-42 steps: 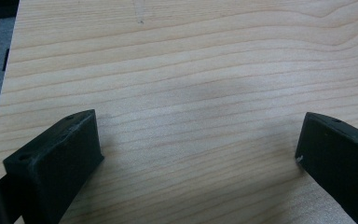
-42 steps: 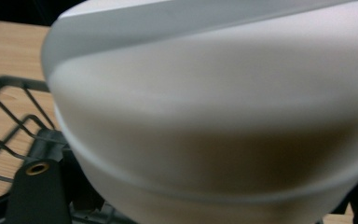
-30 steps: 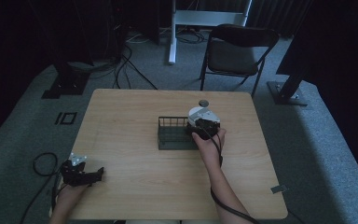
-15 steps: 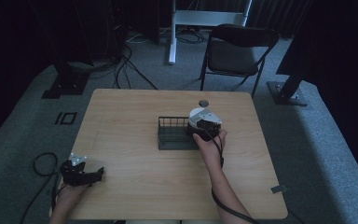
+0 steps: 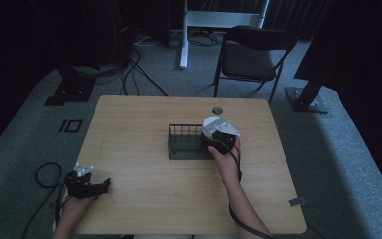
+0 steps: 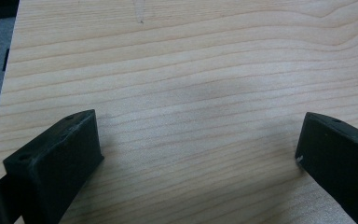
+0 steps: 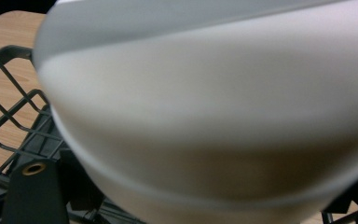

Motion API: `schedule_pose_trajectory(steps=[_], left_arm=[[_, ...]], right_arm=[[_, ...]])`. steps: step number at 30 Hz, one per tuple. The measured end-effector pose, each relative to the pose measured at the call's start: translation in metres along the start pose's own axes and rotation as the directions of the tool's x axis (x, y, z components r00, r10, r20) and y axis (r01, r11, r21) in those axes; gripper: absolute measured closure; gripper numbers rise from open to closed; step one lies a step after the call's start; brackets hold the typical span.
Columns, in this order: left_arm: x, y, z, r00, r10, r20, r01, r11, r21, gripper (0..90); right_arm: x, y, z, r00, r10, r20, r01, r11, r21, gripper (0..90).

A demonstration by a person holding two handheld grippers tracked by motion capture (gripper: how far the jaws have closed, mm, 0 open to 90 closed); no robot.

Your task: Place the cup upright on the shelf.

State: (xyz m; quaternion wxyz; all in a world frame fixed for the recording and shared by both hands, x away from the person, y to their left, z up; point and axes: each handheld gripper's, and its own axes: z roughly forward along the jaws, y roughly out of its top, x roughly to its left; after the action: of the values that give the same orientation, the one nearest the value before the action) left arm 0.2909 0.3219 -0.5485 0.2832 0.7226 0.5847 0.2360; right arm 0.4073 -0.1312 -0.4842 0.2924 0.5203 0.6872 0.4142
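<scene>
The right claw [image 5: 214,137] sits at the right end of the black wire rack [image 5: 185,143], which stands near the middle of the wooden desk [image 5: 144,124]. It is clamped on a white bowl [image 5: 211,124]; in the right gripper view the bowl [image 7: 214,107] is tipped on its side, close against the camera, with the rack's wire grid [image 7: 14,116] just behind and below it. The bowl hangs over the rack's right end; whether it touches the wires cannot be told. The left claw [image 5: 92,188] rests well away from the rack, at the desk's near left corner, its jaws spread wide apart over bare wood [image 6: 191,93] with nothing between them.
</scene>
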Motion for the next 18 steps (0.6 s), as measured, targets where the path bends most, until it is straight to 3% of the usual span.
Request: schedule_pose_trajectory(steps=[9,18], left_arm=[[0.000,0.000,0.000,1.0000,0.000,0.000,0.000,1.0000,0.000,0.1],[0.000,0.000,0.000,1.0000,0.000,0.000,0.000,1.0000,0.000,0.1]], right_arm=[[-0.002,-0.004,-0.004,0.9994,0.008,-0.035,-0.009,1.000,-0.019,13.4],[-0.004,-0.003,-0.010,0.9988,-0.020,-0.045,0.019,1.000,-0.025,13.1]])
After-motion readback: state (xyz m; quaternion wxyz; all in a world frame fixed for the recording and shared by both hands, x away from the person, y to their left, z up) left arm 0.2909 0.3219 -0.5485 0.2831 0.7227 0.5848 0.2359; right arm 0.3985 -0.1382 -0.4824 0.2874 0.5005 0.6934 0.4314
